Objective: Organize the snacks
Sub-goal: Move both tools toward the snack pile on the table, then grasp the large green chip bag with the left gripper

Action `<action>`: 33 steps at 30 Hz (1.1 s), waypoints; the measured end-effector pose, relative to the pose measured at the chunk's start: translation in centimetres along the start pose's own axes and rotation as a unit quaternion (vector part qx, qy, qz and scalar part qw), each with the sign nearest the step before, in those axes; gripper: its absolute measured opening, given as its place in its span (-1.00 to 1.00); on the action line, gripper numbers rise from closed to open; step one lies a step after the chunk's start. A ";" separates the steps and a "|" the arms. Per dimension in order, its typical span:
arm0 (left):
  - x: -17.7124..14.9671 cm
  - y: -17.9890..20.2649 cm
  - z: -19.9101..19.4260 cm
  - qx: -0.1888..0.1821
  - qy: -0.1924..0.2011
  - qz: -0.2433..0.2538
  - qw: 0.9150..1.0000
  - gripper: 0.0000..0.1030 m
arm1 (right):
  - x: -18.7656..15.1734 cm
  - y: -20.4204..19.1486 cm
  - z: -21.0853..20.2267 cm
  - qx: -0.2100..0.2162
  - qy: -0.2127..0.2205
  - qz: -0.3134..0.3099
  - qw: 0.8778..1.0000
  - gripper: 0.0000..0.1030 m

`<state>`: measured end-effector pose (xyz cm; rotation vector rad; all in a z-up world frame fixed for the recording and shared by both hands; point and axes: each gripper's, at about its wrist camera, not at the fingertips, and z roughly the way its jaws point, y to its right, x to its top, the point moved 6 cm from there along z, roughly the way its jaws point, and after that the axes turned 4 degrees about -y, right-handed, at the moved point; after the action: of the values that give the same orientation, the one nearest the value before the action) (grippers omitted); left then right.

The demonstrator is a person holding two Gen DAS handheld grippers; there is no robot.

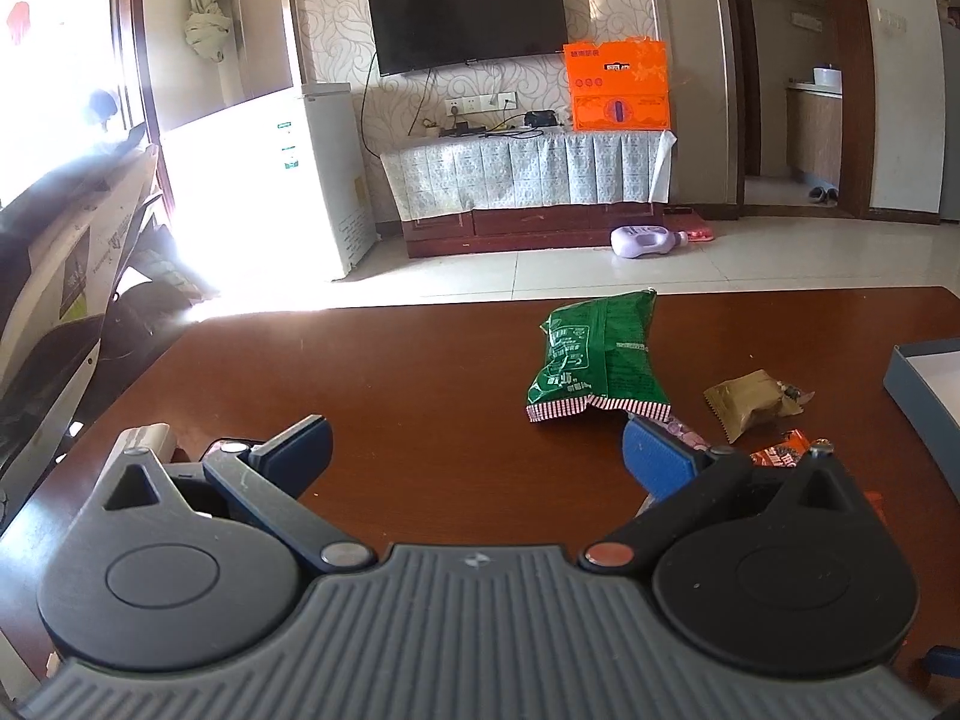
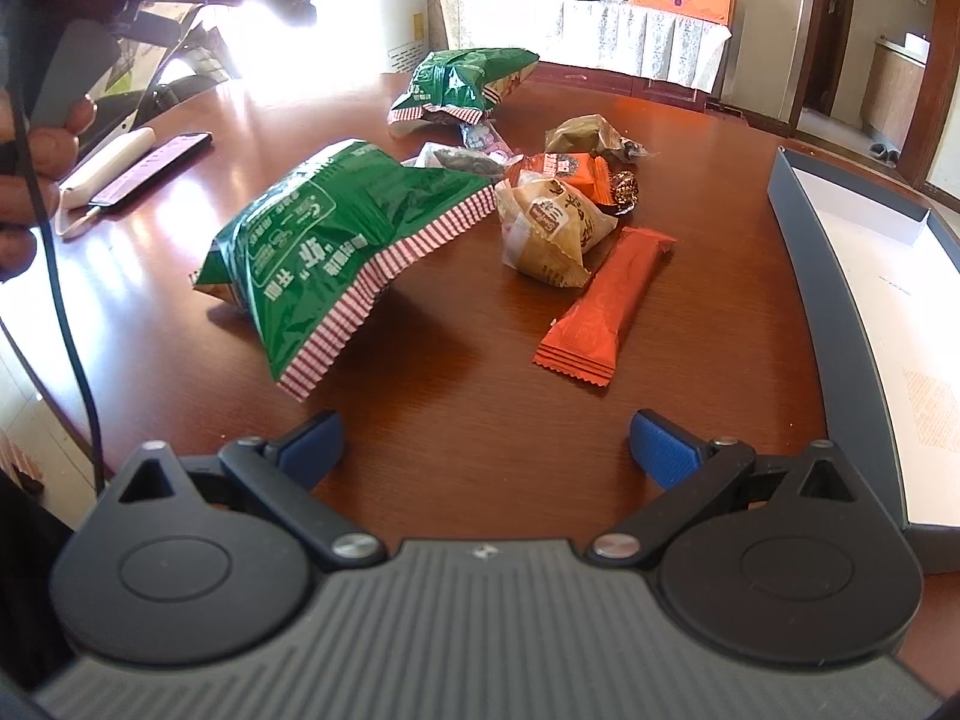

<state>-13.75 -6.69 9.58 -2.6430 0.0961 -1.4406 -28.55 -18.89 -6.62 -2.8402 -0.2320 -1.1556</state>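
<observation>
Snacks lie on a dark wooden table (image 2: 456, 420). In the right wrist view a near green bag (image 2: 336, 240), a far green bag (image 2: 462, 84), a beige pastry packet (image 2: 552, 228), an orange stick packet (image 2: 606, 306), an orange square packet (image 2: 564, 171) and an olive packet (image 2: 585, 135) lie ahead. My right gripper (image 2: 486, 447) is open and empty, just short of them. My left gripper (image 1: 477, 450) is open and empty; the far green bag (image 1: 594, 354) and olive packet (image 1: 750, 402) lie ahead to its right.
An open blue box with a white inside (image 2: 858, 276) lies at the table's right edge, also in the left wrist view (image 1: 924, 384). A white power bank (image 2: 108, 168) and a phone (image 2: 156, 165) lie at the left. A TV stand (image 1: 528, 180) is beyond.
</observation>
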 end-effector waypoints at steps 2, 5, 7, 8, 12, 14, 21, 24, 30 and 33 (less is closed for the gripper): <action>0.0 0.1 0.1 0.003 -0.005 0.001 1.000 1.00 | 0.0 0.0 0.0 0.000 -0.003 0.000 1.000 1.00; 0.3 0.6 0.0 0.000 -0.004 -0.001 1.000 1.00 | 0.1 -0.1 0.0 -0.001 -0.005 0.001 1.000 1.00; 0.2 0.8 -0.1 -0.002 -0.003 0.002 1.000 1.00 | 0.2 -0.1 0.0 -0.002 -0.008 0.002 1.000 1.00; 0.2 0.9 -0.1 -0.002 -0.004 0.004 1.000 1.00 | 0.2 -0.1 0.0 -0.002 -0.012 0.002 1.000 1.00; 0.1 1.1 -0.2 -0.003 -0.006 0.004 1.000 1.00 | 0.3 -0.2 0.0 0.000 -0.020 0.000 1.000 1.00; 0.2 1.3 -0.1 -0.005 -0.007 0.002 1.000 1.00 | 0.2 -0.3 0.0 0.000 -0.022 0.000 1.000 1.00; 0.1 1.7 -0.4 -0.012 -0.008 0.003 1.000 1.00 | -0.1 -0.8 -0.3 0.008 -0.027 -0.008 1.000 1.00; 0.0 1.7 -0.5 -0.012 -0.008 0.005 1.000 1.00 | -0.1 -0.8 -0.3 0.009 -0.026 -0.010 1.000 1.00; 0.1 1.7 -0.7 -0.017 -0.008 0.002 1.000 1.00 | -0.1 -0.7 -0.4 0.002 -0.027 -0.001 1.000 1.00; 0.1 1.6 -0.7 -0.017 -0.009 0.004 1.000 1.00 | 0.0 -0.6 -0.4 0.001 -0.030 0.001 1.000 1.00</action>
<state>-14.30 -8.36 9.81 -2.6792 0.1317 -1.4246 -28.91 -18.33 -6.39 -2.8760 -0.2337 -1.0703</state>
